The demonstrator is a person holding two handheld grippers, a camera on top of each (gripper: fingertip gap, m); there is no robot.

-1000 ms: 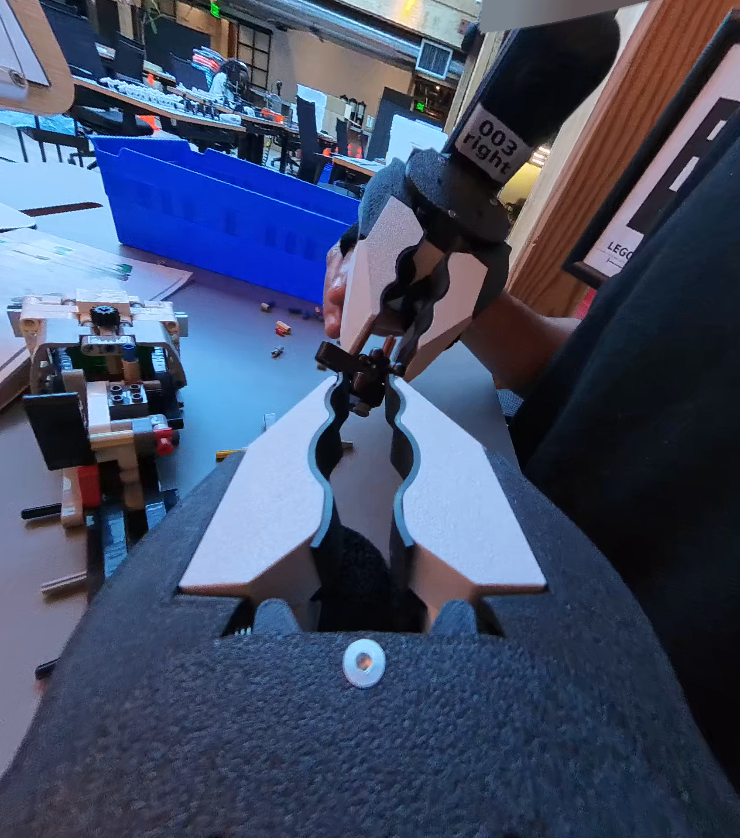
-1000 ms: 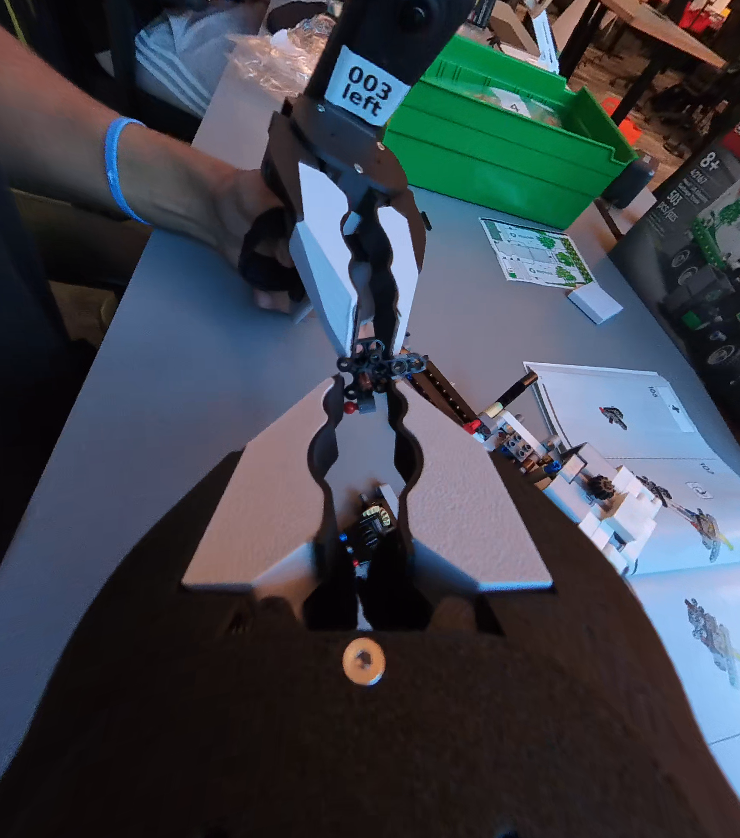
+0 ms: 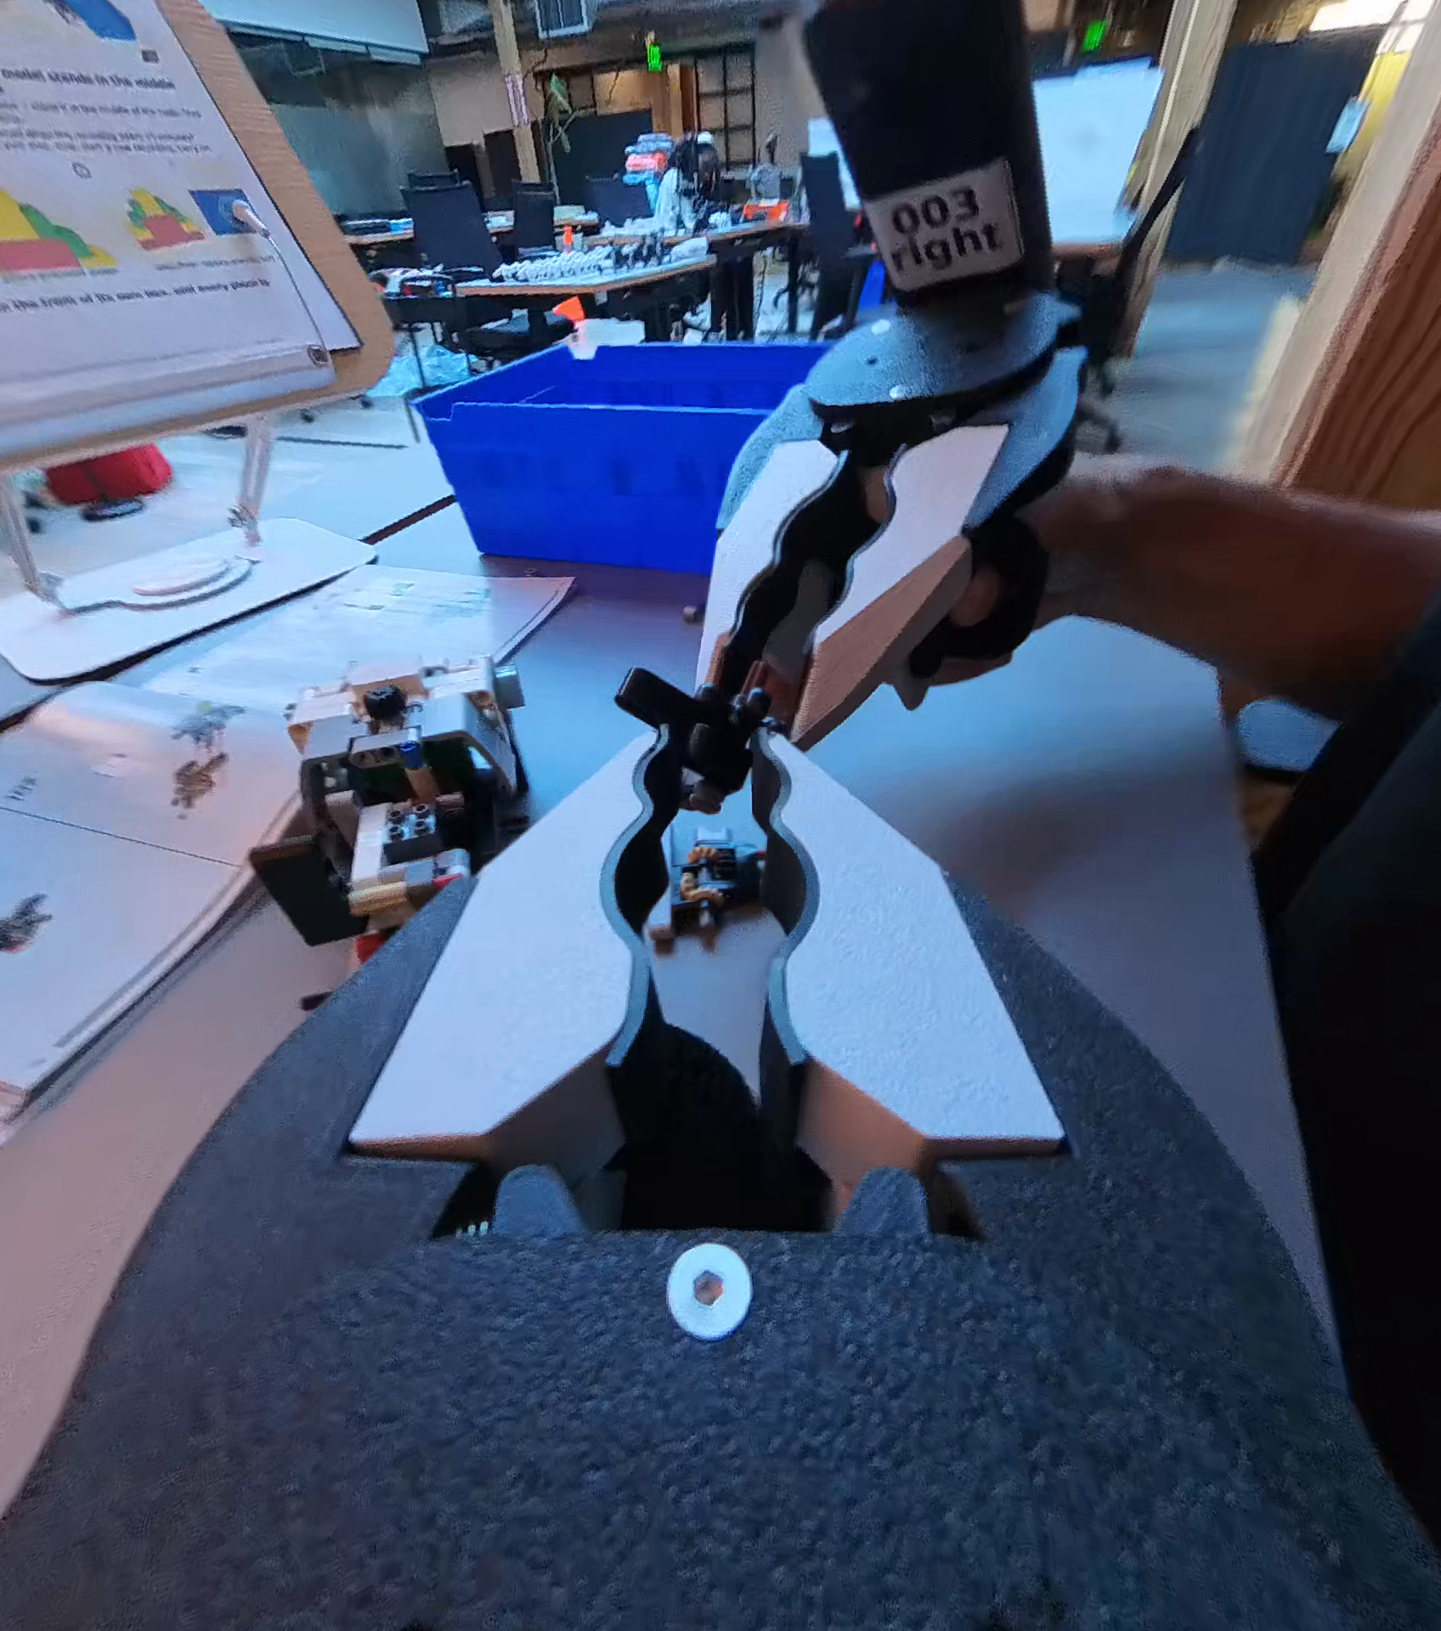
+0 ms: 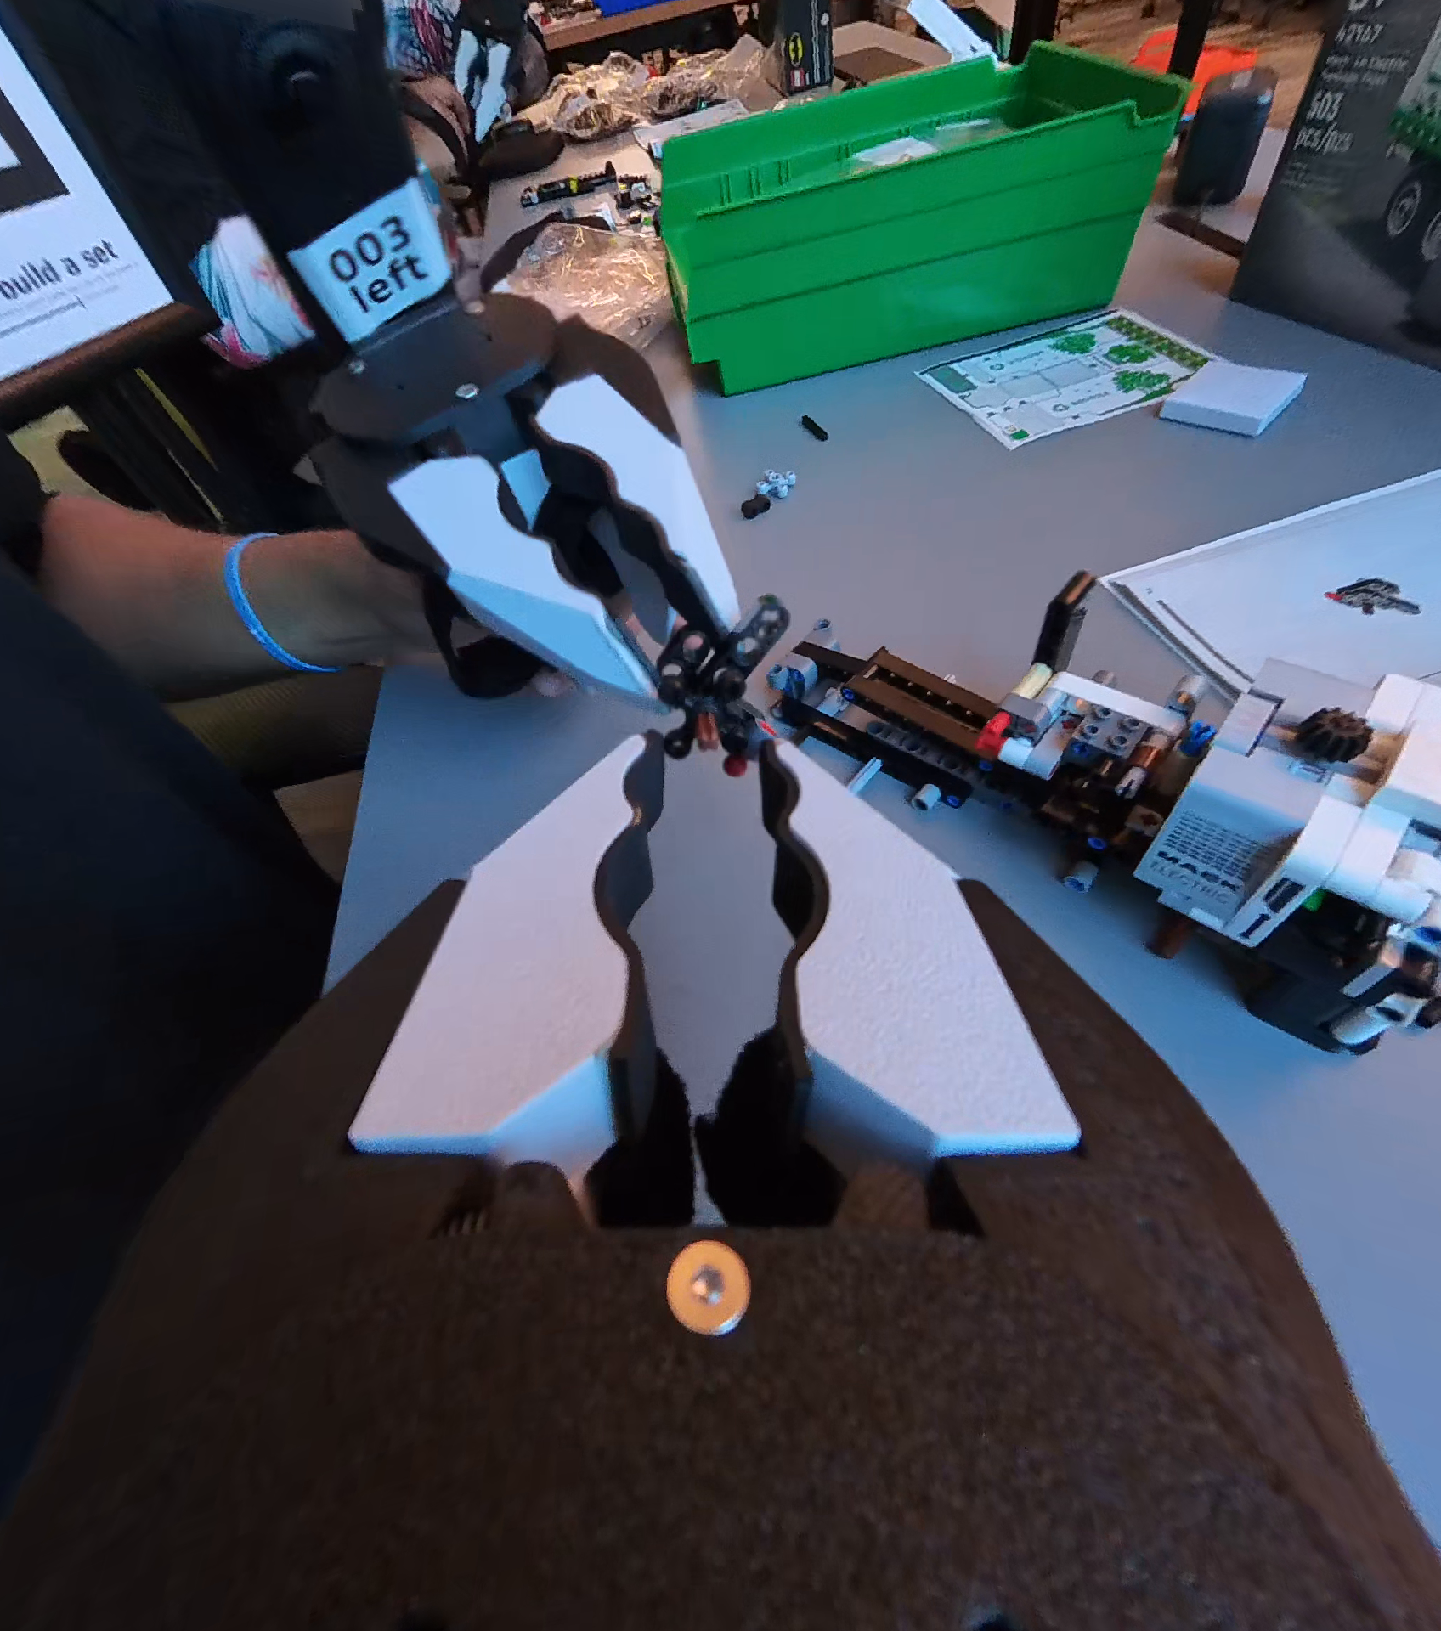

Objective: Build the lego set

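A small black Lego assembly (image 3: 704, 732) with a red pin hangs above the table, pinched from both sides. My left gripper (image 3: 708, 759) is shut on its near end. My right gripper (image 3: 743, 702) comes down from the upper right and is shut on its far end. In the right wrist view the same assembly (image 4: 712, 684) sits between my right gripper (image 4: 710, 755) and the left gripper (image 4: 682, 680). The part-built white and black truck (image 4: 1141, 794) lies on the table to the right, also seen in the left wrist view (image 3: 399, 794).
A blue bin (image 3: 611, 459) stands behind the truck, and a green bin (image 4: 902, 203) is at the far side. The open instruction booklet (image 3: 81, 883), a sheet on a stand (image 3: 81, 221), the set's box (image 4: 1405, 132), a leaflet (image 4: 1061, 371) and loose pieces (image 4: 770, 490) lie around. Another small sub-assembly (image 3: 708, 874) lies under my left fingers. Both grippers' tips are close together, under 4 cm apart.
Both grippers have swung round together with the black assembly still held between them. The truck now shows in full to the right of my right gripper. Neither grip has opened.
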